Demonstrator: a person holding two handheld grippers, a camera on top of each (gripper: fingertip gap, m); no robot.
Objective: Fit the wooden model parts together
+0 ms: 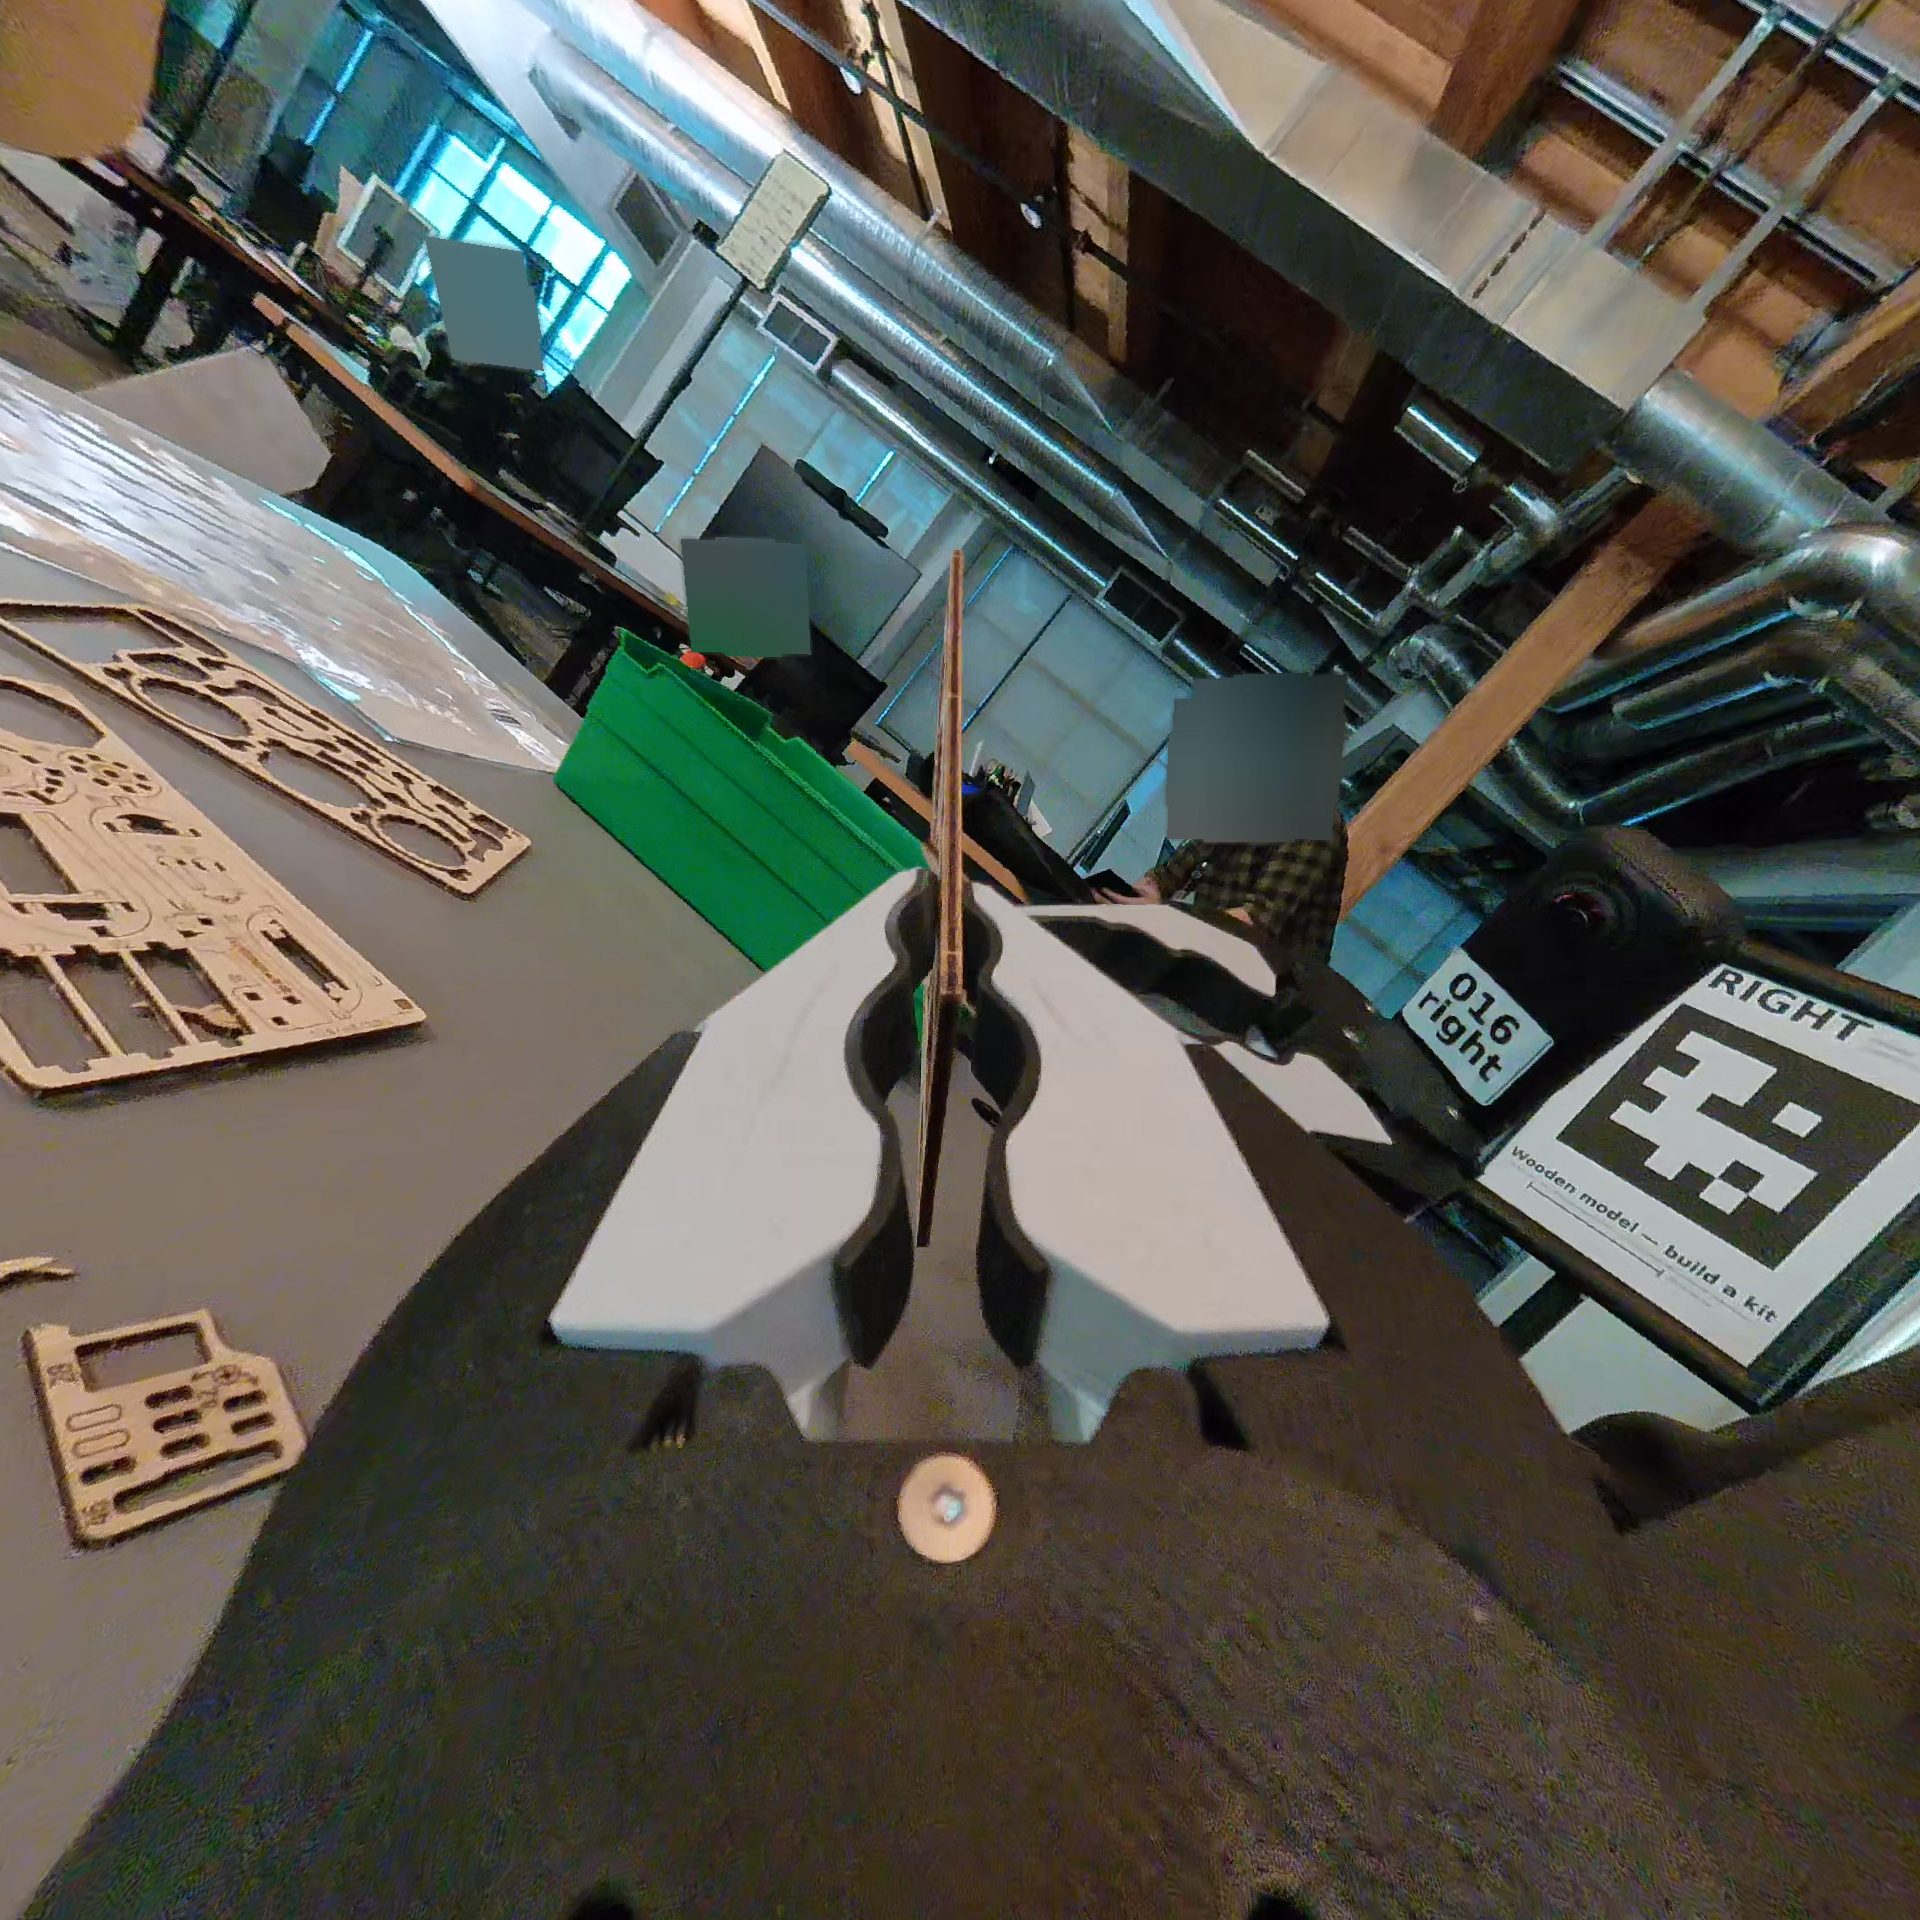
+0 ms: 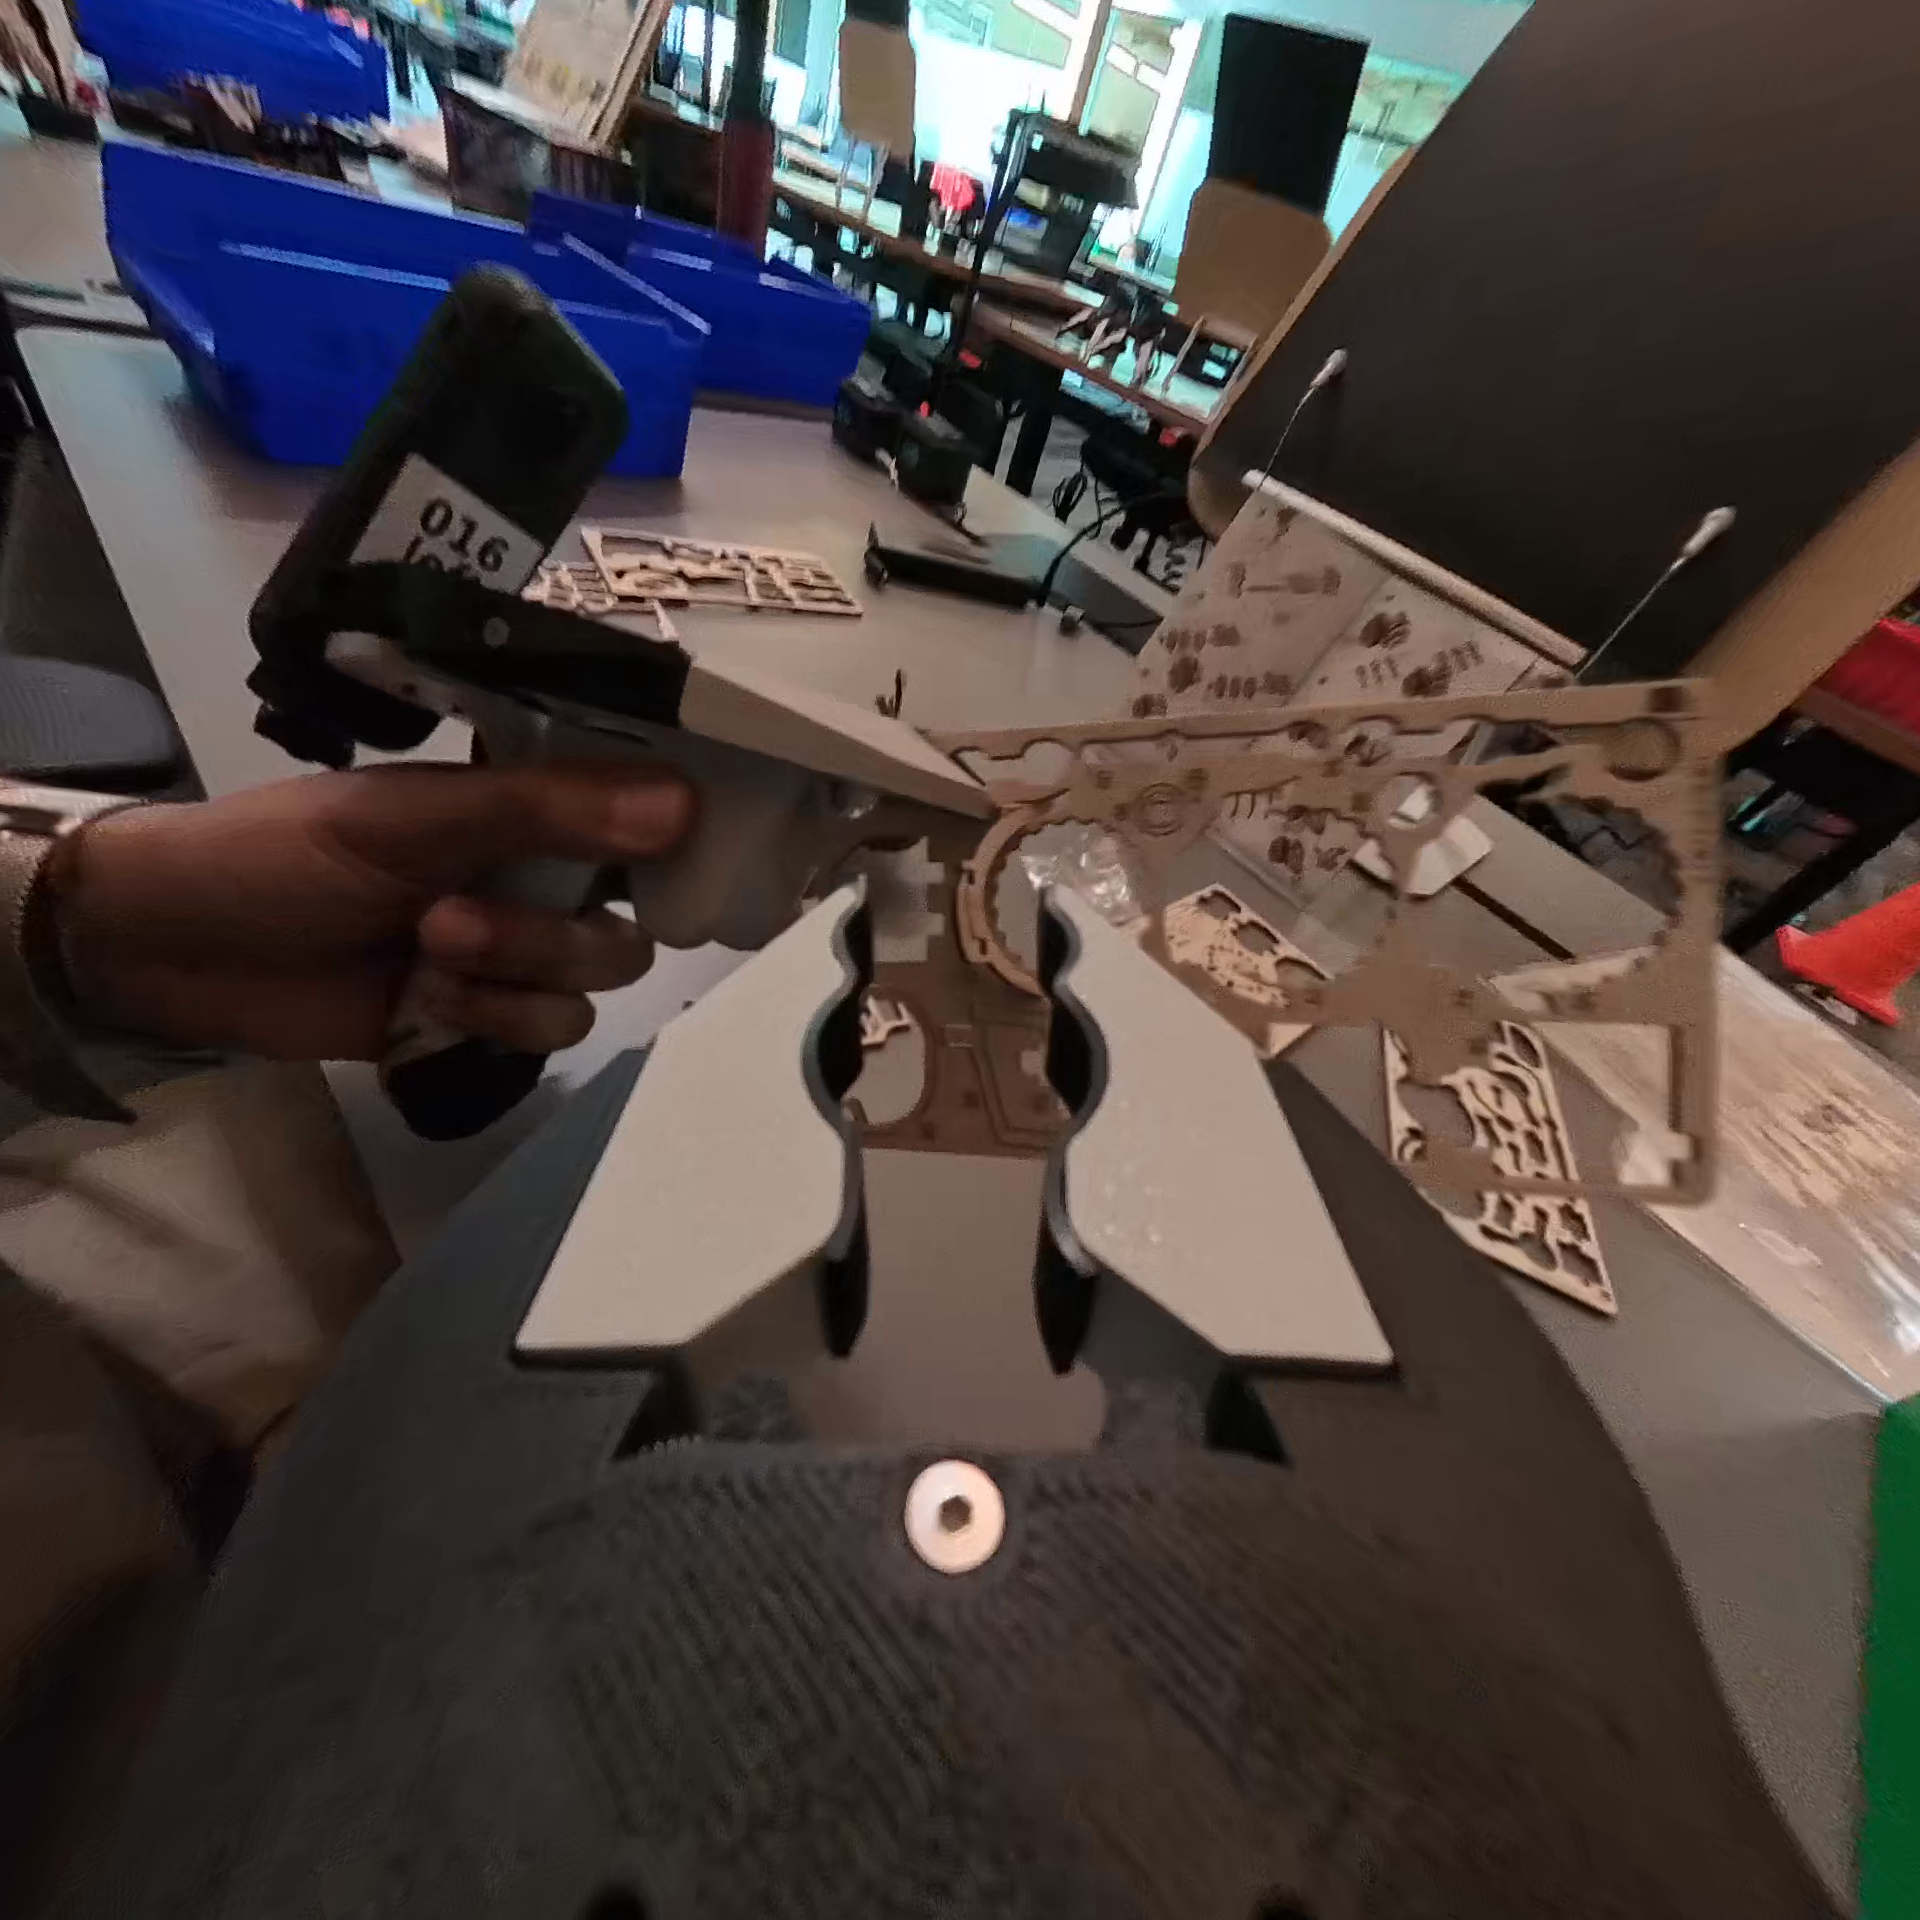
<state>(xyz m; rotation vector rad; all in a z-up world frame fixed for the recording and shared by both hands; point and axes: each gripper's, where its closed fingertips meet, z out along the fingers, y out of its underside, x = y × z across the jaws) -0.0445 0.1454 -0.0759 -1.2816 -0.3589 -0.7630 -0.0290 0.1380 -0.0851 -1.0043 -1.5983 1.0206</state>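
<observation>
My left gripper (image 1: 951, 920) is shut on a thin laser-cut wooden sheet (image 1: 948, 748), seen edge-on and held up off the table. In the right wrist view a hand (image 2: 364, 883) holds the left gripper (image 2: 971, 800), which pinches the wooden sheet (image 2: 1455, 769) at its upper left corner. The sheet is a frame with several cut-out holes. My right gripper (image 2: 951, 925) is open, its jaws either side of the sheet's lower left part, which has a curved toothed piece (image 2: 987, 914). The right gripper also shows in the left wrist view (image 1: 1226, 1008).
Punched wooden sheets (image 1: 156, 914) and a small panel (image 1: 156, 1423) lie on the grey table (image 1: 520, 1039). A green bin (image 1: 727, 800) stands at its far edge. More sheets (image 2: 1496, 1153), blue bins (image 2: 416, 312), a printed sheet on a stand (image 2: 1299, 644) and an orange cone (image 2: 1860, 956) show. My left and right fingertips are right by each other.
</observation>
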